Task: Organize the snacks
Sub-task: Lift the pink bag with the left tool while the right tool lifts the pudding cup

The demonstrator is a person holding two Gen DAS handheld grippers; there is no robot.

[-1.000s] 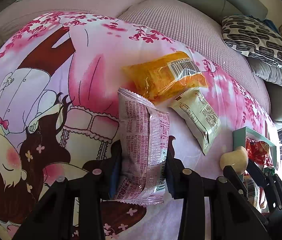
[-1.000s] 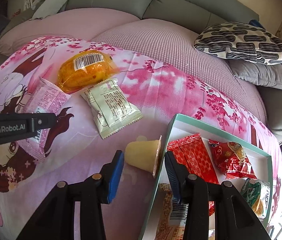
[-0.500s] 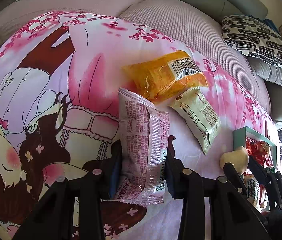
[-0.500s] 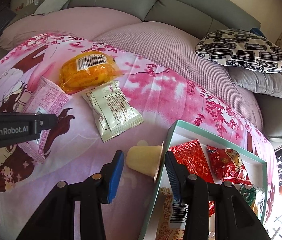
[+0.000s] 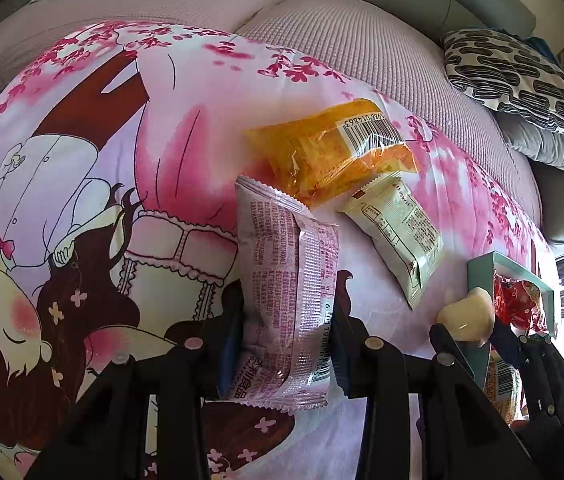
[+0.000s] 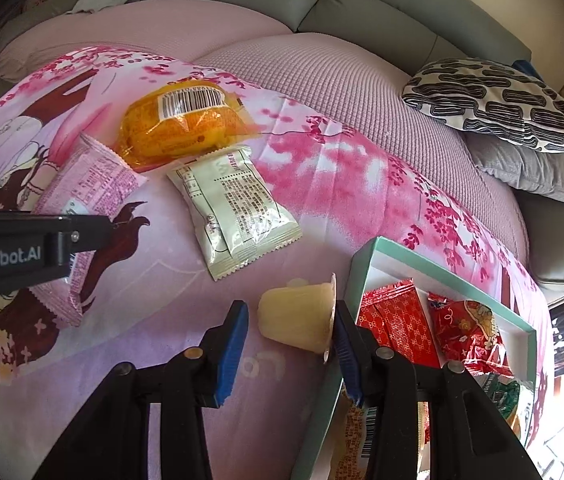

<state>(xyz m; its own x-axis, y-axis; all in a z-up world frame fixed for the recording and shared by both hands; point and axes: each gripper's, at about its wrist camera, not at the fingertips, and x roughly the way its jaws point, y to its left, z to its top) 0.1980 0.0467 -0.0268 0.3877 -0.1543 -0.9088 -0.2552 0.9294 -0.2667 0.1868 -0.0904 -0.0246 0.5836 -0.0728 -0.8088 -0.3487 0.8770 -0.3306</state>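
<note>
My left gripper [image 5: 287, 320] is shut on a pink snack packet [image 5: 287, 280], which stands up from the printed pink blanket. The same pink packet [image 6: 86, 184] shows at the left of the right wrist view. My right gripper [image 6: 289, 328] is shut on a pale yellow jelly cup [image 6: 297, 316] that lies sideways, with its lid against the right finger. The cup sits just left of the rim of a teal box [image 6: 365, 264]. An orange packet [image 5: 329, 152] and a cream packet [image 5: 397, 232] lie side by side on the blanket beyond both grippers.
Inside the box lie a red packet [image 6: 393, 320], a red patterned packet [image 6: 465, 328] and several more snacks nearer the camera. A black-and-white cushion [image 6: 497, 104] and a grey pillow [image 6: 533, 172] rest at the right. The grey sofa back [image 6: 321, 4] runs behind.
Almost nothing differs. The right wrist view has shifted slightly, with the jelly cup still between its fingers. The left gripper and pink packet have stayed put.
</note>
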